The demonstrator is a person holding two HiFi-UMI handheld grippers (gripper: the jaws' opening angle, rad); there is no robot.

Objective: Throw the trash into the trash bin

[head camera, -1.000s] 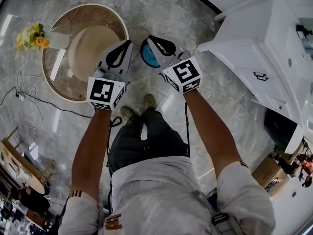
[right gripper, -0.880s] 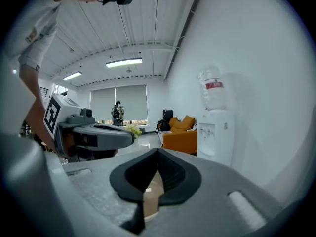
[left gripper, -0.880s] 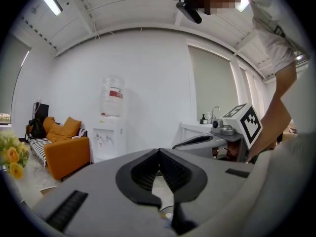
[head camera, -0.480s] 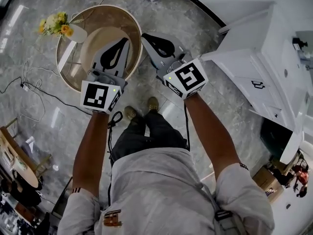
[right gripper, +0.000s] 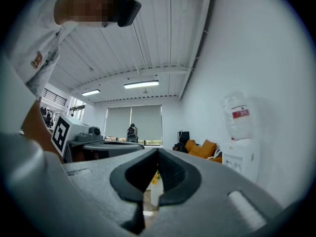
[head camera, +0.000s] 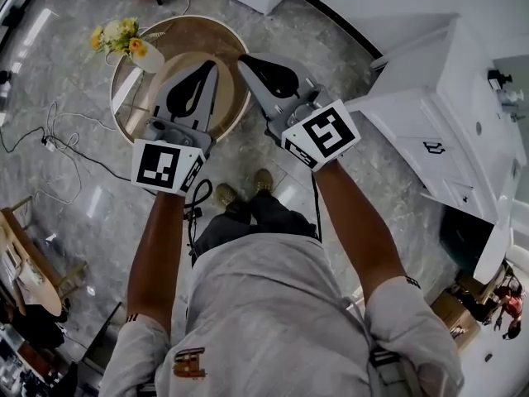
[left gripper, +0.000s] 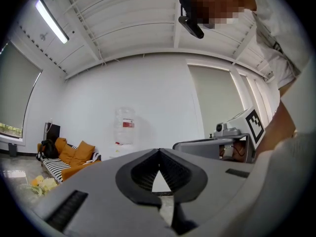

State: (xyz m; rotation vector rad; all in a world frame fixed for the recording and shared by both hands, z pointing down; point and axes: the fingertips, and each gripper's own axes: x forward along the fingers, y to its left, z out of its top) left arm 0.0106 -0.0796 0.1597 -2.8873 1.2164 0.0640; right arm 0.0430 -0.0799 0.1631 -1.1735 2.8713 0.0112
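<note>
Both grippers are held up side by side in front of the person, pointing level across the room. In the head view my left gripper (head camera: pixel 212 64) and my right gripper (head camera: pixel 243 59) almost touch at their tips, over the edge of a round table. The left gripper (left gripper: pixel 159 151) has its jaws closed tip to tip with nothing between them. So does the right gripper (right gripper: pixel 157 151). I see no trash and no trash bin in any view. Each gripper's camera catches the other gripper's marker cube (left gripper: pixel 256 124) (right gripper: pixel 61 131) at its side.
A round glass table (head camera: pixel 149 98) with a vase of yellow flowers (head camera: pixel 136 44) stands on the marble floor below the grippers. White cabinets (head camera: pixel 438 114) fill the right. A cable (head camera: pixel 66 151) runs over the floor at left. A water dispenser (left gripper: pixel 126 127) and an orange sofa (left gripper: pixel 69 154) stand by the far wall.
Both grippers have risen toward the head camera, still side by side. A blue round thing on the floor by the right gripper is now hidden behind it.
</note>
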